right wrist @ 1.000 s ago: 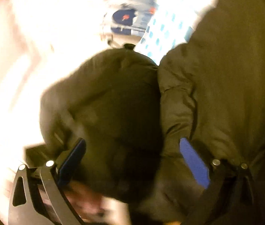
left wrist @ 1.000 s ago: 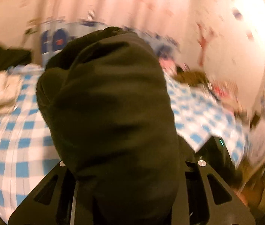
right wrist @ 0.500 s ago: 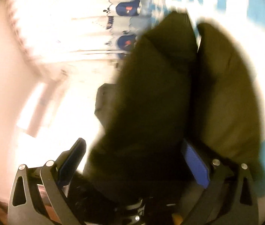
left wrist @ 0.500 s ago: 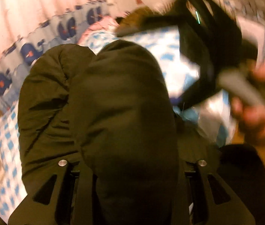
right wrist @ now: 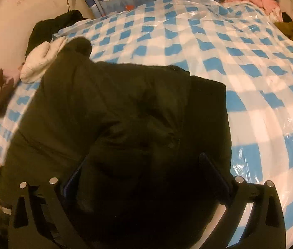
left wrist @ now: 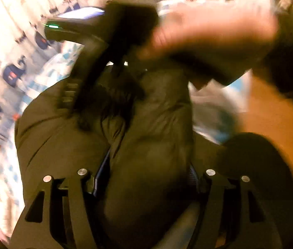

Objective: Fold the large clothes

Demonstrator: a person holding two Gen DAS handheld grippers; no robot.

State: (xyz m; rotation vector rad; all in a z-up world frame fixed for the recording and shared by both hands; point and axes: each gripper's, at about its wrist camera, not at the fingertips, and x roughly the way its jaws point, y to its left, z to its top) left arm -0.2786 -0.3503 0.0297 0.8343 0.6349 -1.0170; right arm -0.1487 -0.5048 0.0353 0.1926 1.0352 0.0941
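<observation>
the bed [right wrist: 208, 47], spread with a blue-and-white checked sheet under clear plastic, fills the right wrist view from 10 o'clock round to 4 o'clock. a second ago neither camera showed it like this: the dark padded jacket [right wrist: 113, 112] hung close against both lenses, with the room blurred behind. now the jacket lies bunched at the near edge of the bed, from 9 o'clock down to 6 o'clock in that view, so it looks like it has been brought down onto the bed to be laid out for folding.

the left gripper [left wrist: 146, 178] had a thick fold of the jacket pinched tight a second ago. its jaws are opening now, with the fold still between them but no longer squeezed. i judge this a release, so that corner will likely drop.

the right gripper [right wrist: 144, 176] points steeply down at the bed; its jaws stand fairly wide with dark jacket bulk between them, and whether the pads press on it i cannot tell.

in the left wrist view the person's right hand [left wrist: 212, 35] crosses at 1 o'clock, blurred, carrying its gripper across the top of the jacket.

a white garment [right wrist: 40, 62] lies at 10 o'clock.
</observation>
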